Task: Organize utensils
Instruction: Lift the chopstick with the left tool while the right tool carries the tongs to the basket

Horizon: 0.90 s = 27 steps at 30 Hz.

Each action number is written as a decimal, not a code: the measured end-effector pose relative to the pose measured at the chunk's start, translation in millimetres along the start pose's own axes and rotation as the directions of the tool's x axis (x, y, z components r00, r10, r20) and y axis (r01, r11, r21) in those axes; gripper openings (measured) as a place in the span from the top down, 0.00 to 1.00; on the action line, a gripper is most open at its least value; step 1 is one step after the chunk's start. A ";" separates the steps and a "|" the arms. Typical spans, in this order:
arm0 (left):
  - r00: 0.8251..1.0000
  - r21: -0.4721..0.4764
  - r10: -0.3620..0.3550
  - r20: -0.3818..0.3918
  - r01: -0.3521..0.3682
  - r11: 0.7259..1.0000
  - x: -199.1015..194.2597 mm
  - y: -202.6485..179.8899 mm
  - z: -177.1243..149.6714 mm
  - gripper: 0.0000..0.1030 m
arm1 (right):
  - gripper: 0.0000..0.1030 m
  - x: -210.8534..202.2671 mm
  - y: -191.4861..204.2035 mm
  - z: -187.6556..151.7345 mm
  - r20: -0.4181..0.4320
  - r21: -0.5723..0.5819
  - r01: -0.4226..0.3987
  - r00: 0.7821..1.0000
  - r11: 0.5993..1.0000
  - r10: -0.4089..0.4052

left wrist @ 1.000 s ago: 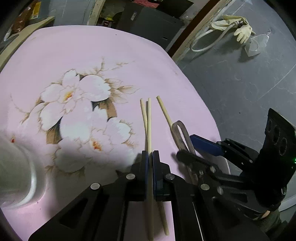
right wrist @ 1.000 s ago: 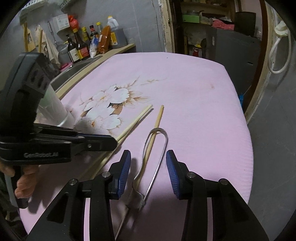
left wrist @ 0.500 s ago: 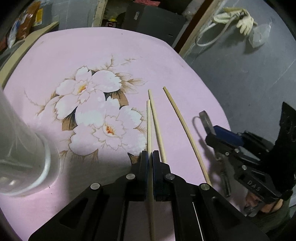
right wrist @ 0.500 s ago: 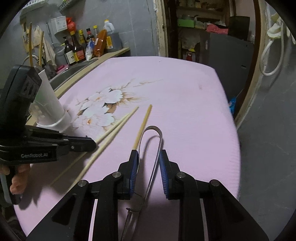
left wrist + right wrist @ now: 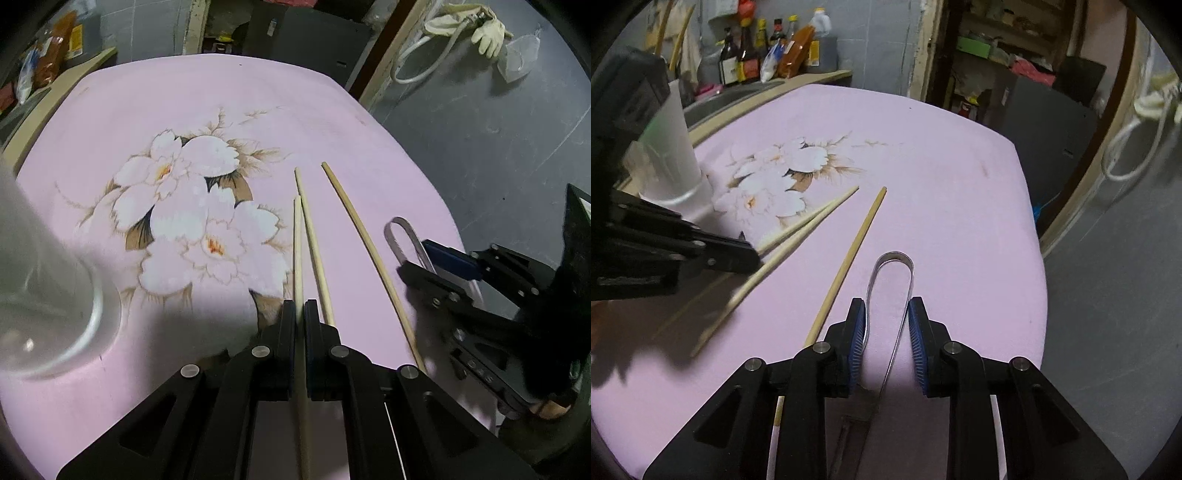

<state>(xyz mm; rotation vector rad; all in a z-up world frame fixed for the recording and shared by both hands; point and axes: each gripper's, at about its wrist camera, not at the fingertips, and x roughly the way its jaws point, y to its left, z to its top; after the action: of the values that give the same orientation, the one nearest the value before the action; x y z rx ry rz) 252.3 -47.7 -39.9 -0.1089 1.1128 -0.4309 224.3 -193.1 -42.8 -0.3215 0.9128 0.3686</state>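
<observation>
Pink floral counter (image 5: 184,110): my left gripper (image 5: 300,314) pitches steeply down, fingers clenched on a chopstick (image 5: 297,251); my right gripper (image 5: 886,332), likewise angled, squeezes the metal tongs (image 5: 892,269).

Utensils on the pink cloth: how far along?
Done: nothing visibly stored yet. In hand: left hand-held gripper is shut on one chopstick; right hand-held gripper is clamped on the metal tongs. Left: two loose chopsticks on the cloth, then all into the clear cup, presumably.
</observation>
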 end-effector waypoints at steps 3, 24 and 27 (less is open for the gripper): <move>0.999 -0.022 -0.042 0.000 0.042 0.999 -3.7 0.8 -8.7 0.98 | 0.79 -1.6 -4.2 -1.2 0.017 0.028 -0.021 1.000 0.999 0.021; 0.780 0.123 -0.060 0.623 -0.022 0.992 -141.1 -15.2 -50.6 0.98 | 0.81 -124.0 47.9 -5.8 0.639 0.084 -0.061 0.769 0.995 -0.007; 0.746 0.111 -0.049 0.664 -0.034 0.993 -152.0 -9.8 -55.9 0.98 | 0.81 -132.6 56.4 1.3 0.678 0.061 -0.059 0.735 0.996 0.002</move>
<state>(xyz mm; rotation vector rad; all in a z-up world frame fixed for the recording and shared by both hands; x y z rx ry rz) 143.9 9.6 66.4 -0.1500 0.3695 -0.4149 126.6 -165.1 59.3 -0.0765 0.2010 0.4384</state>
